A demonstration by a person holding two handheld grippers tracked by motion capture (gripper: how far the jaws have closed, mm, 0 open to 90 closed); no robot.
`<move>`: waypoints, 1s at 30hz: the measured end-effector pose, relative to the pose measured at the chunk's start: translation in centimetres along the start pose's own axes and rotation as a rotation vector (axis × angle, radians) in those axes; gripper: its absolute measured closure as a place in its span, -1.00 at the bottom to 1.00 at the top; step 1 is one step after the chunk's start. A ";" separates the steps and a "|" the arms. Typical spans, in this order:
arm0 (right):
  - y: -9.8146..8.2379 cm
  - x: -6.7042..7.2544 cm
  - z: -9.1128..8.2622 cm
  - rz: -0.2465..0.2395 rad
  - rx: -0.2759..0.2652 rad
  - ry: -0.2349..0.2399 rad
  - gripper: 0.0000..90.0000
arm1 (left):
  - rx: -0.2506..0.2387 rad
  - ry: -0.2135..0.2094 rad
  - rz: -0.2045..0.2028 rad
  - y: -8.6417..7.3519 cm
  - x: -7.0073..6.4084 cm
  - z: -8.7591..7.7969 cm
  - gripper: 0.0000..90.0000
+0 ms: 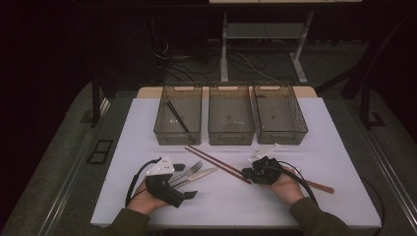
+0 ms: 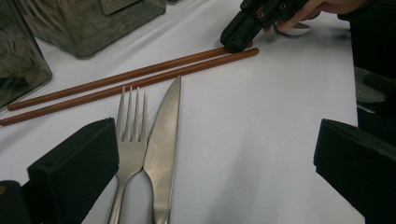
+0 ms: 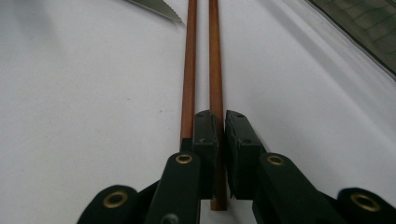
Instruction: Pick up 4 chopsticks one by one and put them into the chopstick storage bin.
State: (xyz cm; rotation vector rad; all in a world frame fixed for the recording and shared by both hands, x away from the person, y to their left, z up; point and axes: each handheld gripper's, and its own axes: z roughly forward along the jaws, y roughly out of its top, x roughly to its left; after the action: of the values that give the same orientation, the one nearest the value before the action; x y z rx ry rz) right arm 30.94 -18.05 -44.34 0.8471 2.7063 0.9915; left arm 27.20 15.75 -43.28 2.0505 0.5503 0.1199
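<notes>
1. Table (image 1: 314, 147): three baskets (image 1: 231, 118) stand in a row at its far edge.
2. Left gripper (image 1: 183, 181): jaws wide apart, holding nothing, beside the fork (image 2: 130, 135) and knife (image 2: 163, 140).
3. Right gripper (image 3: 221, 140): jaws clamped on one chopstick (image 3: 215, 56) at its near end.
4. The other chopstick (image 3: 189, 70) lies just beside it, flat on the table.

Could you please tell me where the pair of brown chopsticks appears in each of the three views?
High view: the chopsticks lie slantwise at table centre, below the baskets.
Left gripper view: they cross the upper half, above the fork and knife.
Right gripper view: they run up the middle; the right hand-held gripper is shut on the right one.
Shared landmark: the knife, whose tip lies by the chopsticks.
</notes>
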 end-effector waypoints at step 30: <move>0.2 -1.0 -3.0 0.001 -0.096 0.030 0.86 | -0.007 -0.002 -0.002 0.0 0.0 0.0 -1.00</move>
State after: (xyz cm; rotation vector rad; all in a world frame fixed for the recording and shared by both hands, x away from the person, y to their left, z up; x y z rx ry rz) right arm 30.95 -20.11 -41.94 0.8234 2.6586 1.1327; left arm 27.20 15.79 -43.26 2.0430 0.5502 0.1187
